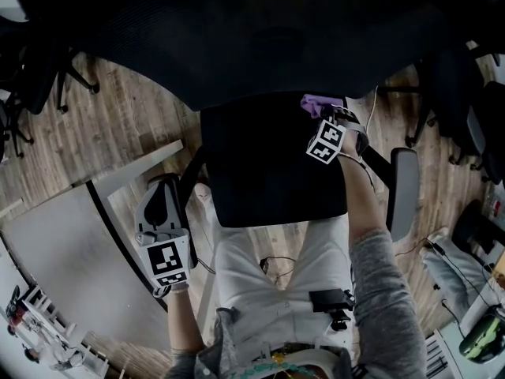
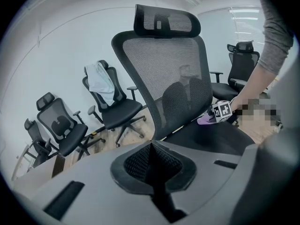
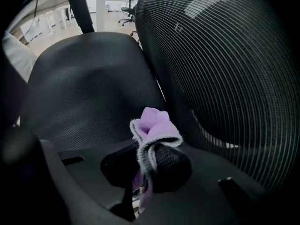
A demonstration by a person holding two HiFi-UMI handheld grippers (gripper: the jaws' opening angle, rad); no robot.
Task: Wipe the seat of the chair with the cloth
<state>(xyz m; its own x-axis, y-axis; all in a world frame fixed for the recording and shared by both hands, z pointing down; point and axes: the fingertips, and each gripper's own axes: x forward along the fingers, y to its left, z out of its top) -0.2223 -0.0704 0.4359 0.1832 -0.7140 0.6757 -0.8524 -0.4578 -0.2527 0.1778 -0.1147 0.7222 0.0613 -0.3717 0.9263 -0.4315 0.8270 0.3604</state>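
The black mesh chair seat (image 1: 268,164) lies below me, its backrest (image 1: 260,46) at the top of the head view. My right gripper (image 1: 317,110) is at the seat's back right corner, shut on a purple cloth (image 1: 312,103). In the right gripper view the cloth (image 3: 154,128) bunches out of the jaws of the right gripper (image 3: 149,162), just above the seat (image 3: 89,83) and next to the backrest (image 3: 220,69). My left gripper (image 1: 163,188) hangs left of the chair, shut and empty. The left gripper (image 2: 152,146) looks at the chair from the side; the cloth (image 2: 205,120) shows there too.
The chair's right armrest (image 1: 404,188) stands beside my right arm. A white table (image 1: 71,267) lies at the lower left over the wooden floor (image 1: 118,125). Several other office chairs stand around; one (image 2: 112,109) carries a white cloth (image 2: 99,81).
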